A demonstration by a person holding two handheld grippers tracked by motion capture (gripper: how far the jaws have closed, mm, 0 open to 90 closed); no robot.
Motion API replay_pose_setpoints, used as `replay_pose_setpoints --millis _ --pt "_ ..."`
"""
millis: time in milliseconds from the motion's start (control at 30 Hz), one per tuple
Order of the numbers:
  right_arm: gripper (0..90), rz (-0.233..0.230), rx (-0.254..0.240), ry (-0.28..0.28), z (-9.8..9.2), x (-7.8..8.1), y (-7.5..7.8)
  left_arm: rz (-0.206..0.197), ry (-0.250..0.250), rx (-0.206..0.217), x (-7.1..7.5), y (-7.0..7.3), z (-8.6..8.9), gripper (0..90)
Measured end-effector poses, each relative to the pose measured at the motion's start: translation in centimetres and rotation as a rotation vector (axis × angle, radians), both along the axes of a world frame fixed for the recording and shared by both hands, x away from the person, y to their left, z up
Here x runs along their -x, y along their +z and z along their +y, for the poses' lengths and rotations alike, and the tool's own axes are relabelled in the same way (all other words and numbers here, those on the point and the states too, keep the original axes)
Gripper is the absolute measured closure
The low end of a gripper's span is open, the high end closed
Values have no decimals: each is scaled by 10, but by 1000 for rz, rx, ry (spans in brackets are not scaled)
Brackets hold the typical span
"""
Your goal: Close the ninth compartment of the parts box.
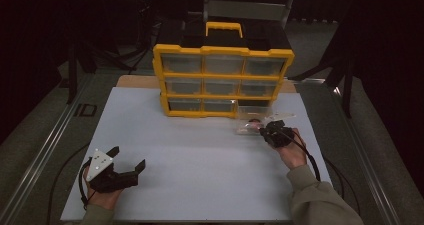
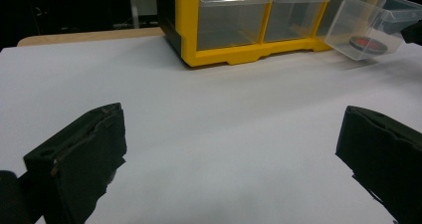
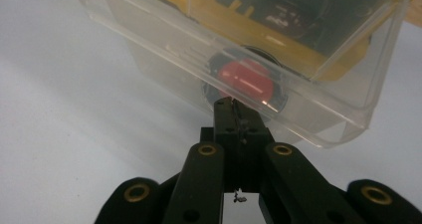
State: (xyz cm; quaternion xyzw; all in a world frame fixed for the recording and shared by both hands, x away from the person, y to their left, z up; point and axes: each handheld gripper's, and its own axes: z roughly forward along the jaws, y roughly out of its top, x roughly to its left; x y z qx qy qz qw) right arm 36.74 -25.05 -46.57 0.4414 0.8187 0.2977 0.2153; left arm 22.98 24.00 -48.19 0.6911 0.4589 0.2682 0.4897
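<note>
At right of centre in the high view, the right gripper (image 1: 267,130) is pinched tight on the front lip of a clear plastic drawer (image 1: 256,118) that sits pulled out at the lower right corner of the yellow nine-drawer organiser (image 1: 223,80), a round red-and-black disc (image 3: 245,79) lying inside it. The left gripper (image 1: 129,159) rests at lower left with its jaws spread wide and nothing between them. A broad stretch of bare white tabletop (image 1: 200,150) lies open between the two, and both hands sit well inside its edges.

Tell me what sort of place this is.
Probably a lab or recording workspace, not a home: a white table ringed by dark curtains, a yellow drawer cabinet, and hand-held grippers trailing cables.
</note>
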Motion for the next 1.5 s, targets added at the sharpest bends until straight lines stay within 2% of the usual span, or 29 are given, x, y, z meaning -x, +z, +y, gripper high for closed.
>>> replay_pose_setpoints --millis 400,1500 --pt "898 -14 -21 -5 0 -3 6 0 0 -1 0 0 0 1" --pt "898 -15 -37 -30 1 -18 4 -6 -2 -2 0 0 0 1"
